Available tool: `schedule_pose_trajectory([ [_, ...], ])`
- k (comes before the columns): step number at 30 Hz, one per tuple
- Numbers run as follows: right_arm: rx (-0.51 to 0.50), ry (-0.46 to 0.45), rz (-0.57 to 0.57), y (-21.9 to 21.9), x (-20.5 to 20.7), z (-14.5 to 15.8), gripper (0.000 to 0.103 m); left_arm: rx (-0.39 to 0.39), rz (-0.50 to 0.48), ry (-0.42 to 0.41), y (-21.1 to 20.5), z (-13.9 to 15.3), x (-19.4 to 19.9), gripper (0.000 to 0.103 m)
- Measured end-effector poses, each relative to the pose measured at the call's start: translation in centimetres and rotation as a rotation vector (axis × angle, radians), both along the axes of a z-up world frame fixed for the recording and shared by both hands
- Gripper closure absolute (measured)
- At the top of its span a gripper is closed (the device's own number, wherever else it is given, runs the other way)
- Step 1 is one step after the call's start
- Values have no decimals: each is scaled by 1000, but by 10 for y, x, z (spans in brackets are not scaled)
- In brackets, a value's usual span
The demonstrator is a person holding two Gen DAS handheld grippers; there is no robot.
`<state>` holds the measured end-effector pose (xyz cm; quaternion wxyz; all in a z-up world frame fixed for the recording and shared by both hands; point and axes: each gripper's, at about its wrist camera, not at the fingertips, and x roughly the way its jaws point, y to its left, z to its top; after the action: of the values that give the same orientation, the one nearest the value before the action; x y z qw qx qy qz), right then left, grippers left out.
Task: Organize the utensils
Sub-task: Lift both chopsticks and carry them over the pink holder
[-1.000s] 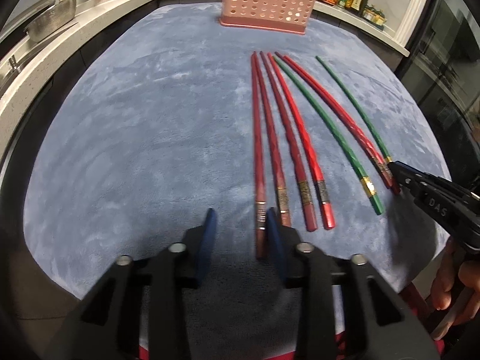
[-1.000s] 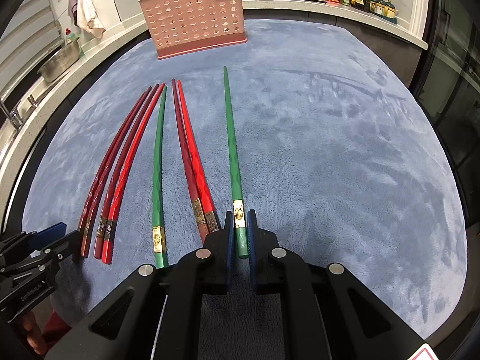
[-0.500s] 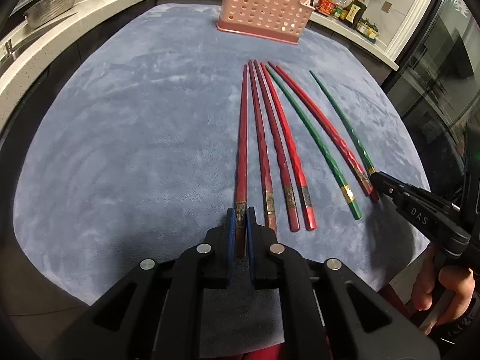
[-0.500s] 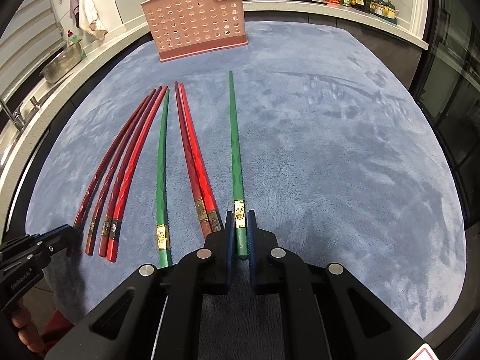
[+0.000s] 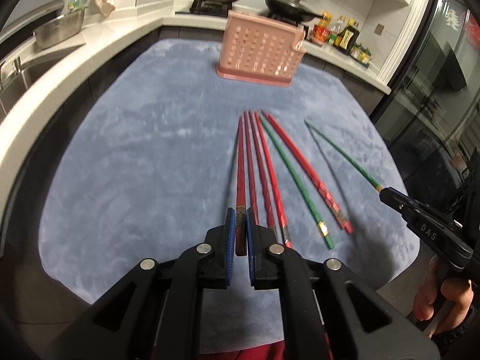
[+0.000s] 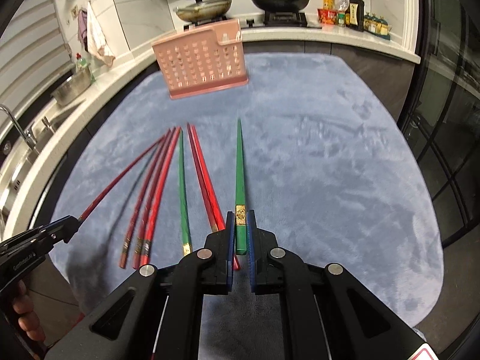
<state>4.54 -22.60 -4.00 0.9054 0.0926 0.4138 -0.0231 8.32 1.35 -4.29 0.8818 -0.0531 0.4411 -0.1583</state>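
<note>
Surface: blue mat [image 5: 135, 180] covering your table, kitchen counter behind.
Left claw [image 5: 239, 234]: your fingers are closed on the thick end of a red chopstick [image 5: 240, 165], lifted off the mat.
Right claw [image 6: 241, 234]: your fingers are clamped on the thick end of a green chopstick [image 6: 239, 165], tip raised.
Remaining chopsticks: five red [image 5: 264, 180] and one green [image 5: 295, 180] lie fanned on the mat between your claws.
Far end: pink holder [image 5: 259, 54] standing upright at the mat's far edge.

Pink perforated rack [image 5: 260, 55]; before it, on the blue-grey mat [image 5: 150, 165] — red chopsticks [image 5: 264, 177] and green chopsticks [image 6: 240, 174], gold-banded; gripper pads [image 6: 230, 240] coloured blue.
</note>
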Motion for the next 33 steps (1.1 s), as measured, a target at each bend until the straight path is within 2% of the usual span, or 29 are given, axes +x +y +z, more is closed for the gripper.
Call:
schedule_pose_trajectory([
  [6,7,-76,-25,-10,0,34,96,-16,14,-77,6,34,6,96],
  [13,26,-151,-55,-25,9,69,96,-19,52,-139,12,66,31,96],
  [26,14,-264,-71,-39,39,116,96,21,81,-229,6,106,79,96],
  [33,13,-295,-67,-42,60,128,96,7,99,-243,3,117,105,96],
])
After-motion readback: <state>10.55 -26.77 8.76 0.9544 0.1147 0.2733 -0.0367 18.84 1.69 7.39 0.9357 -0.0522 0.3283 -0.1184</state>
